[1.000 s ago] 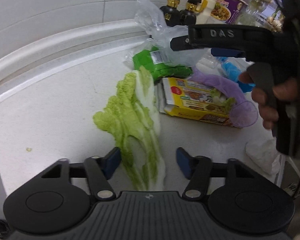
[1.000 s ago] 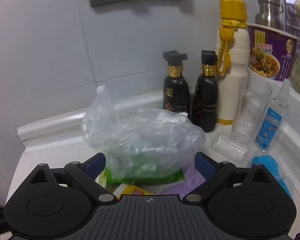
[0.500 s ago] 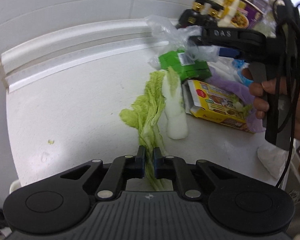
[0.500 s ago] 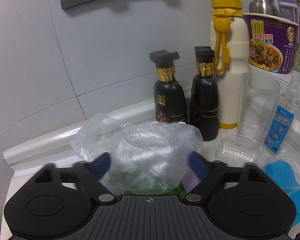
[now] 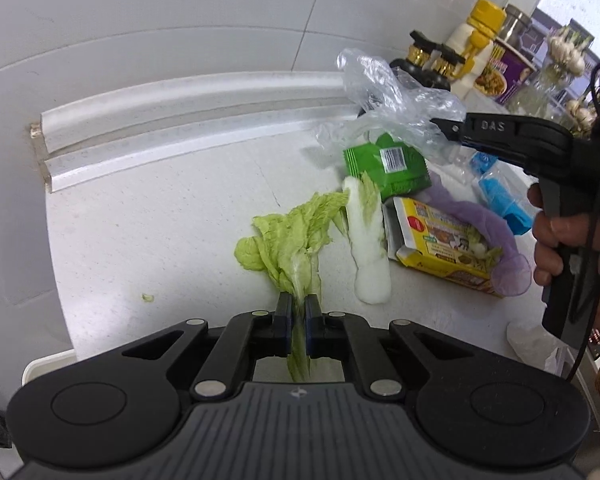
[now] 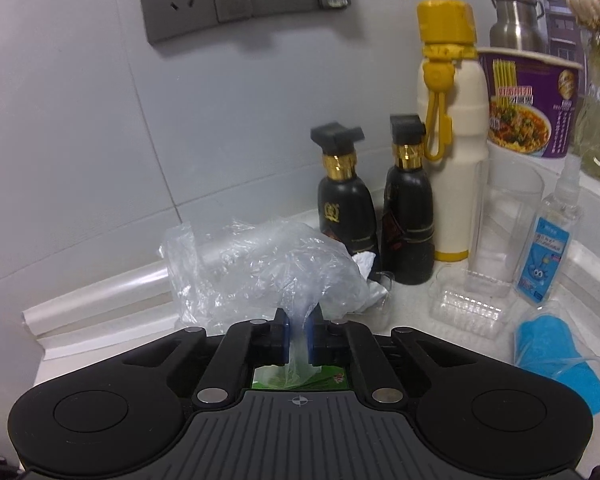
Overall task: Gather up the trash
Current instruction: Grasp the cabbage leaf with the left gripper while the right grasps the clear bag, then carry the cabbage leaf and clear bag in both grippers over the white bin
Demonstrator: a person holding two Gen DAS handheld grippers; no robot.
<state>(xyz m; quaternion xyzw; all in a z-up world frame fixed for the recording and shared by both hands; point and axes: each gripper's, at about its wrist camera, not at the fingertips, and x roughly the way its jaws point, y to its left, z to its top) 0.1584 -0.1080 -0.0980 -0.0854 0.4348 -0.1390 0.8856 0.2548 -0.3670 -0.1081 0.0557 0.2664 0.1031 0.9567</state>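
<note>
Trash is lying scattered across the white desk (image 5: 160, 232), filling the centre and right of the left wrist view. Lower centre, the left gripper (image 5: 297, 316) fingers are pinching a green cabbage leaf (image 5: 288, 240). Upper right, the right gripper (image 6: 298, 334) fingers are clamping a crumpled clear plastic bag (image 6: 268, 268). Beneath it are sitting a green packet (image 5: 388, 164) and a yellow carton (image 5: 444, 240).

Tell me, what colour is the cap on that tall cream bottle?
Yellow: the cap on the cream bottle shows best in the right wrist view.
</note>
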